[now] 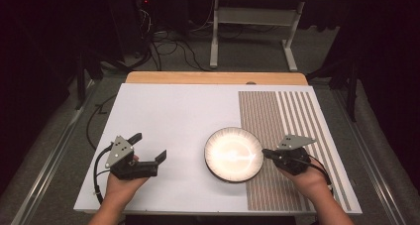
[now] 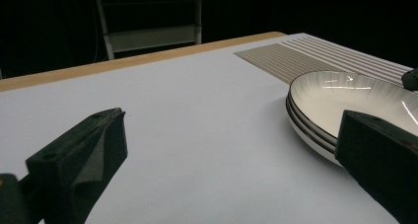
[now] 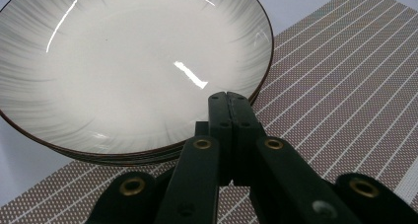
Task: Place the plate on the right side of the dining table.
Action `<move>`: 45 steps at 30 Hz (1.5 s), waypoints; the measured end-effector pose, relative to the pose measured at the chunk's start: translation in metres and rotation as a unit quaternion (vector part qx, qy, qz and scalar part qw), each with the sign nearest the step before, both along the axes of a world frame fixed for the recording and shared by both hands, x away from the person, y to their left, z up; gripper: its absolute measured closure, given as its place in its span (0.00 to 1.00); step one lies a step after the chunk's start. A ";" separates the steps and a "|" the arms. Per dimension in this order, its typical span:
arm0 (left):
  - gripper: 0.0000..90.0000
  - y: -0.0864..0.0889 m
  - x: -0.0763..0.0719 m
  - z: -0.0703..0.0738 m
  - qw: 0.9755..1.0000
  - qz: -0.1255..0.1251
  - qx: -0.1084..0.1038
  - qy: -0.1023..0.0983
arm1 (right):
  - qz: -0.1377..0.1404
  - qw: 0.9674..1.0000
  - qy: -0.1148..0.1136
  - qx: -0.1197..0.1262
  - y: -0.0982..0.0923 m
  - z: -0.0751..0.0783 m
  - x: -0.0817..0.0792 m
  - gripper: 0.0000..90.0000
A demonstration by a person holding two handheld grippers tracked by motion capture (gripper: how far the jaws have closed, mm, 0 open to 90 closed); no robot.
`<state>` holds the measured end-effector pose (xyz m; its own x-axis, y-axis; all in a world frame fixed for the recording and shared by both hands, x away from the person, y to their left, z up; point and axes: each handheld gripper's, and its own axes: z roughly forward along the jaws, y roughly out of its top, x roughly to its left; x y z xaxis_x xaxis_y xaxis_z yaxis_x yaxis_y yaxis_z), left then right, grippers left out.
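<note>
Progress: little is judged done; the plates are stacked but not lifted, and moving or separating them is still ahead.
Plates, place: set toward the near right of the table, straddling the left edge of the striped mat.
Plates, make: glazed ceramic, round and shallow, white centre, grey radial streaks, thin dark rim; from the rims seen in the left gripper view, two or perhaps three are stacked.
Right gripper: jaws pressed together with nothing between them, tips at the plates' right rim; contact cannot be confirmed.
Left gripper: jaws spread wide, empty, near the table's near left edge, well apart from the plates.
Mat: woven, brown with pale stripes.
Table: smooth matte white, wooden far edge.
</note>
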<state>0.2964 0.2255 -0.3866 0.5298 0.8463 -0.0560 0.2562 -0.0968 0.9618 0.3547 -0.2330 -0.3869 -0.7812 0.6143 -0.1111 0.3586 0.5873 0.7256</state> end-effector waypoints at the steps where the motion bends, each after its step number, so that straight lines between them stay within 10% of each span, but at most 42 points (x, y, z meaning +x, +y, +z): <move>1: 0.00 0.000 0.000 0.000 1.000 0.000 0.000 0.000 | 0.000 1.000 -0.001 -0.001 0.000 0.000 0.000 1.00; 45: 0.00 -0.001 0.001 -0.001 1.000 -0.003 0.002 0.004 | 0.010 1.000 0.000 -0.008 0.008 0.001 0.001 1.00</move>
